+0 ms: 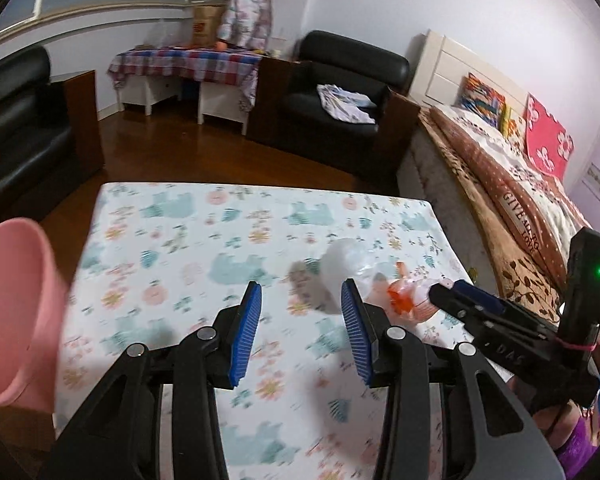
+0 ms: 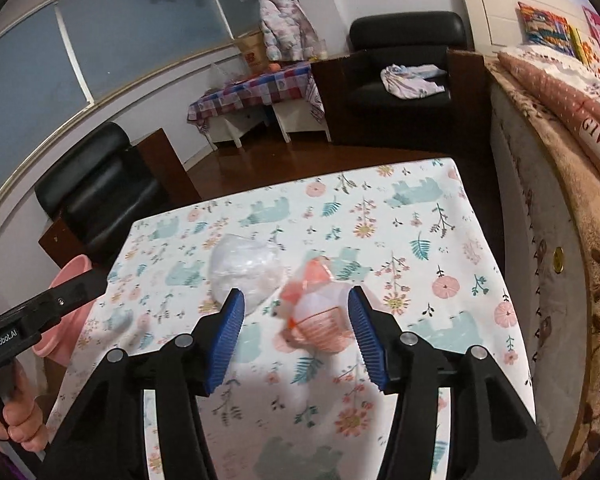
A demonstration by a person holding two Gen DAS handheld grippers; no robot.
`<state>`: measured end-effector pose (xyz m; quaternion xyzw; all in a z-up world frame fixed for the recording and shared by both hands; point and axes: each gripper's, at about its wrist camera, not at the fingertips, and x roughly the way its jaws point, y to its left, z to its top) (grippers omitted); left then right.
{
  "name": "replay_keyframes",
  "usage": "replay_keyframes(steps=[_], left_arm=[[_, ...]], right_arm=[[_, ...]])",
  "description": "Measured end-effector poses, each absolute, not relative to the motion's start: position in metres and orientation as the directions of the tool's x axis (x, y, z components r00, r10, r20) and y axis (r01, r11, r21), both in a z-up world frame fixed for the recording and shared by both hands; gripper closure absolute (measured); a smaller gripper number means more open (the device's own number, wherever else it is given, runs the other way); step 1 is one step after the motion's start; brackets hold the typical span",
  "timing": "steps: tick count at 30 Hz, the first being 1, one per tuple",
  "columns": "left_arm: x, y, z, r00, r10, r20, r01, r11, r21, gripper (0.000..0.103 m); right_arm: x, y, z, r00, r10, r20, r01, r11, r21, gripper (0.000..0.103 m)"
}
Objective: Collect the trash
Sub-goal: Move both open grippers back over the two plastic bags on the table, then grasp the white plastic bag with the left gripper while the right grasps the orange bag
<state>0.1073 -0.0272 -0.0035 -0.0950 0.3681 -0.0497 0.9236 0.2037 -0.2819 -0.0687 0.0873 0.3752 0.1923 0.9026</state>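
On the floral tablecloth (image 2: 420, 216) lie two bits of trash. One is a crumpled clear plastic wad (image 2: 244, 268) (image 1: 344, 260); the other is an orange and white wrapper (image 2: 320, 320) (image 1: 408, 300). My right gripper (image 2: 298, 332) stands open around the wrapper, which sits close to the right-hand pad and well apart from the left one. In the left wrist view the right gripper (image 1: 452, 290) reaches in from the right, tips at the wrapper. My left gripper (image 1: 300, 320) is open and empty, just short of the clear wad.
A pink bin (image 1: 16, 312) (image 2: 70, 276) stands off the table's left edge. A bed (image 2: 560, 200) runs along the right side. Black armchairs (image 1: 340, 92) and a small checked-cloth table (image 1: 188, 64) stand beyond on the wooden floor. A hand (image 2: 16, 420) holds the left gripper's handle.
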Motion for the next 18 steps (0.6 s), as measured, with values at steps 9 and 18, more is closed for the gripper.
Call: replay_keyframes(steps=[9,18], left_arm=[[0.151,-0.061,-0.023,0.688,-0.162,-0.708,0.034,0.981,-0.191,0.061],[0.174,-0.075,-0.047,0.641,-0.168,-0.749,0.021,0.979,-0.202,0.061]], right_arm=[[0.222,-0.294,-0.085,0.643,0.418,-0.641,-0.256,0.907,0.334,0.044],[0.227,-0.306,-0.093,0.627,0.409,-0.663,-0.212,0.908,0.36,0.042]])
